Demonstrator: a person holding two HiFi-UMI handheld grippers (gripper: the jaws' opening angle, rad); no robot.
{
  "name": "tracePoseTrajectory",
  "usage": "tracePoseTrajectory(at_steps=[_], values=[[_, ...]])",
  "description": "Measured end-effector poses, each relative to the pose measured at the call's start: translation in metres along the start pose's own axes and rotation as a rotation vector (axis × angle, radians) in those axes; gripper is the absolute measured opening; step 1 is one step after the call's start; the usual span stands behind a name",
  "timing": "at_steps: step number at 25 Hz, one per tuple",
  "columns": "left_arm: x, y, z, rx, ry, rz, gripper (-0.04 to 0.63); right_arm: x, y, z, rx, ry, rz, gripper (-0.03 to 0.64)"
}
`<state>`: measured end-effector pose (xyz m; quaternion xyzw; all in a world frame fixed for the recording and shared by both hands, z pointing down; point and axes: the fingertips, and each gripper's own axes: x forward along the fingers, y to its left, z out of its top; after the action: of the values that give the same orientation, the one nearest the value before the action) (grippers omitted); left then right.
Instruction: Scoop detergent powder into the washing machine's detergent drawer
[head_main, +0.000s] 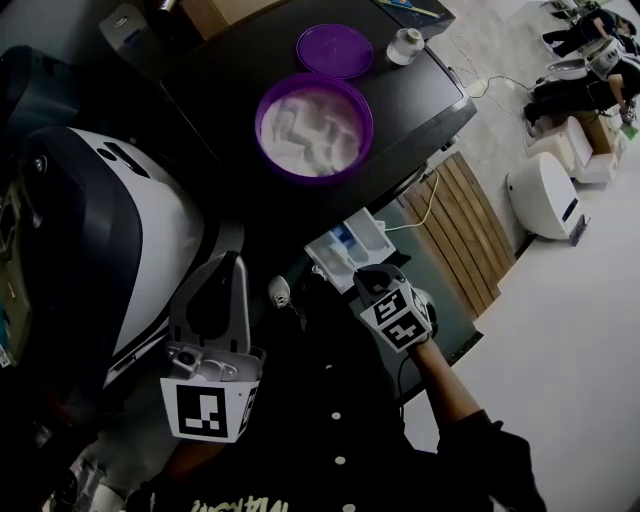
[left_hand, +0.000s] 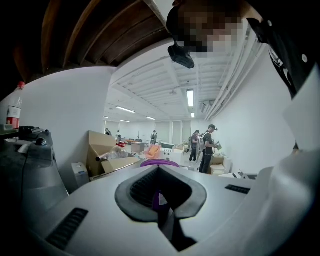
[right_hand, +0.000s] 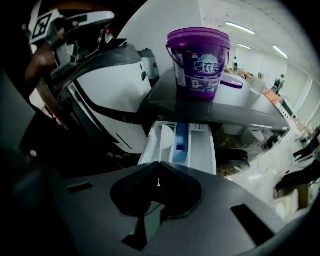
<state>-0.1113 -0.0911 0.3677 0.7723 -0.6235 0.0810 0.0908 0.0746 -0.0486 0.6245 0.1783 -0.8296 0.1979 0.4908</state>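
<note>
An open purple tub (head_main: 314, 125) of white detergent powder stands on the dark top of the washing machine (head_main: 200, 90). In the right gripper view the tub (right_hand: 198, 62) rises behind the pulled-out white detergent drawer (right_hand: 180, 142), which has a blue insert. The same drawer (head_main: 350, 248) juts out below the top's front edge. My right gripper (head_main: 366, 280) hovers just in front of the drawer, jaws shut and empty (right_hand: 159, 164). My left gripper (head_main: 230, 262) is lower left, pointing up toward the tub, its jaws shut (left_hand: 159, 168) with nothing in them.
The tub's purple lid (head_main: 334, 50) and a small white cup (head_main: 405, 45) lie behind the tub. A large white and black rounded housing (head_main: 100, 250) fills the left side. A small white round object (head_main: 280, 291) sits between the grippers. Wooden slats (head_main: 465, 230) lie to the right.
</note>
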Motion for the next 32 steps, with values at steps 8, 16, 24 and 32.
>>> tracePoseTrajectory(at_steps=[8,16,24,32], values=[[-0.006,-0.002,-0.011,-0.019,0.036,-0.004,0.008,0.006,0.000,-0.007,-0.354,0.059,-0.201,0.032],[-0.010,-0.002,-0.015,-0.027,0.038,-0.006,0.008,0.005,-0.006,-0.007,-0.613,0.054,-0.399,0.032],[-0.013,-0.003,-0.014,-0.028,0.035,-0.011,0.008,0.002,-0.006,-0.005,-0.741,0.009,-0.488,0.032],[-0.016,-0.005,-0.014,-0.027,0.035,-0.020,0.008,0.003,-0.005,-0.004,-0.783,-0.017,-0.511,0.031]])
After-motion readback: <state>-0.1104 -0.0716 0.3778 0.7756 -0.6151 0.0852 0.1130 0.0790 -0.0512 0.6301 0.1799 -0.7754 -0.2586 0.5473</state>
